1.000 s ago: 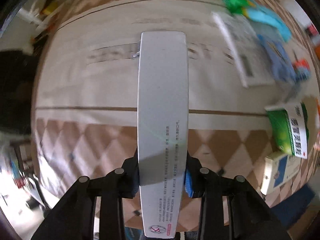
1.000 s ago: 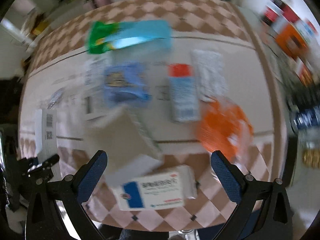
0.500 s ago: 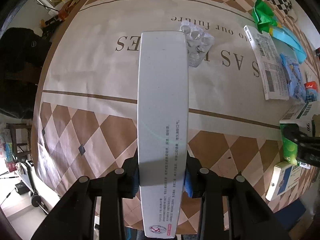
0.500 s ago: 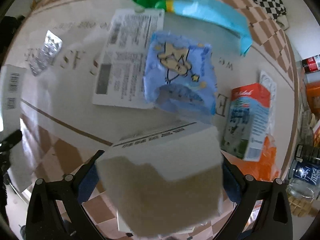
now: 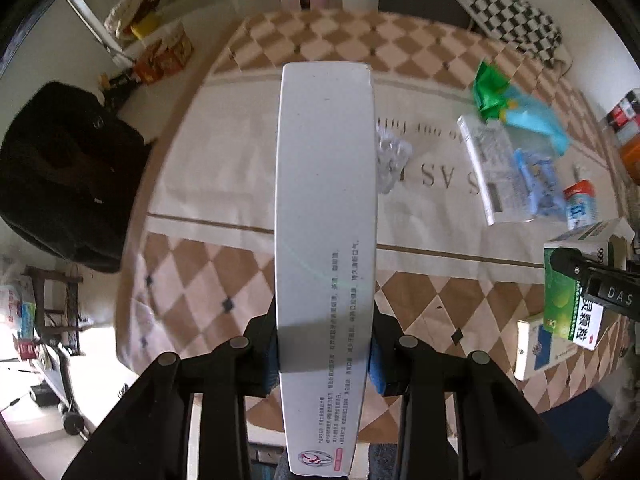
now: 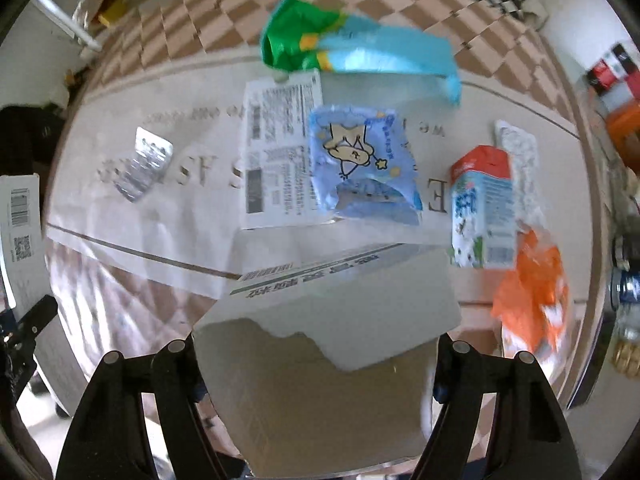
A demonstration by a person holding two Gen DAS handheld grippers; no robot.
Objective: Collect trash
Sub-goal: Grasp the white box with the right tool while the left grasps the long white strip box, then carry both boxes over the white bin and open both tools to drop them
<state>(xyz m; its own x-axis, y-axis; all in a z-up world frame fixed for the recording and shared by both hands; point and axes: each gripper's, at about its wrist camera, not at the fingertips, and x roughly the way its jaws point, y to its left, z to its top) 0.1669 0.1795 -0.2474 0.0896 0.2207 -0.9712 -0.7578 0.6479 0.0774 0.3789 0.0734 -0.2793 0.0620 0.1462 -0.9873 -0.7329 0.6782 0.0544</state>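
Left wrist view: L gripper clamped on long white box, which sticks far fwd past the fingers. R gripper clamped on torn-open carton. Blister pack ahead, on table. Risk: long box levers out of grip; torn carton crushes, slips.

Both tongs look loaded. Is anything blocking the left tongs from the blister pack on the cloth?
Yes: the left tongs are shut on a long white box, whose far end overlaps the blister pack in this view.
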